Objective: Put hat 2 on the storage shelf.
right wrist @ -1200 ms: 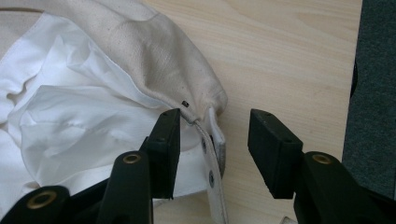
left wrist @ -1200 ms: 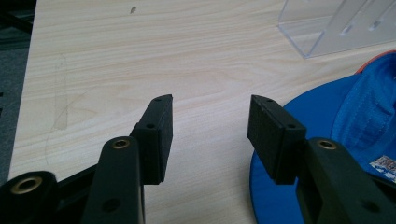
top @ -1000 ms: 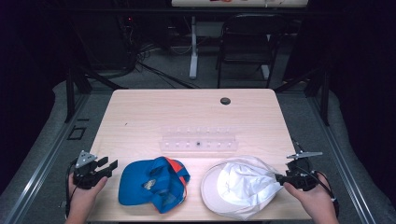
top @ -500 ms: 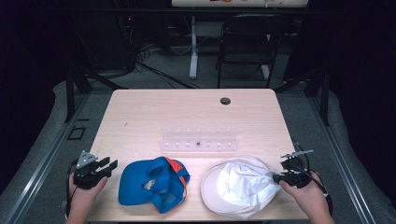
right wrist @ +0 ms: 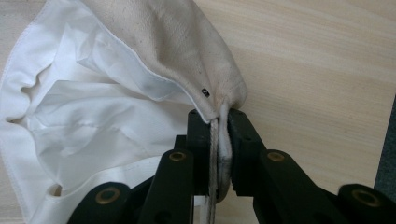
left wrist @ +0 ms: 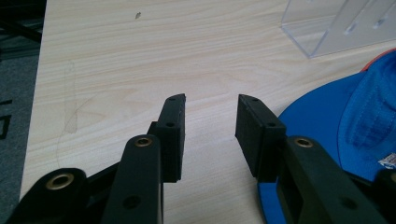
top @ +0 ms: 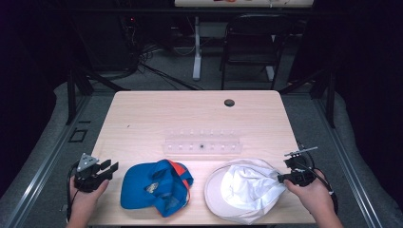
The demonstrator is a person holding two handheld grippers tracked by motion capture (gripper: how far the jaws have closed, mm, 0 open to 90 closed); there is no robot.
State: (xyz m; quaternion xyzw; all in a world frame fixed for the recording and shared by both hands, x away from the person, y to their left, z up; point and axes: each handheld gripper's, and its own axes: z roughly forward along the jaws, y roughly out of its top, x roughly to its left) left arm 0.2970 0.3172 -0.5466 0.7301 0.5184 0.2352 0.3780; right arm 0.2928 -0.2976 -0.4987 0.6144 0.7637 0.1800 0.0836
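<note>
A white hat [top: 240, 190] lies upside down at the table's front right, its pale lining showing. My right gripper [top: 281, 177] is shut on the hat's right edge; in the right gripper view the cream fabric [right wrist: 154, 51] is pinched between the jaws of my right gripper [right wrist: 219, 126]. A blue cap with an orange patch [top: 154, 185] lies at the front, left of the hat. My left gripper [top: 113, 167] stands open just left of that cap, nothing between its fingers [left wrist: 173, 126]; the blue brim [left wrist: 322, 126] lies beside its right jaw.
A clear plastic rack [top: 202, 144] stands across the middle of the wooden table [top: 190, 114]. A small black disc [top: 229, 102] sits near the far edge. A chair [top: 249, 42] and cables are on the floor beyond the table.
My right gripper has shifted slightly left and closed on the white hat's edge, lifting the fabric a little. The left gripper and blue cap have stayed still.
</note>
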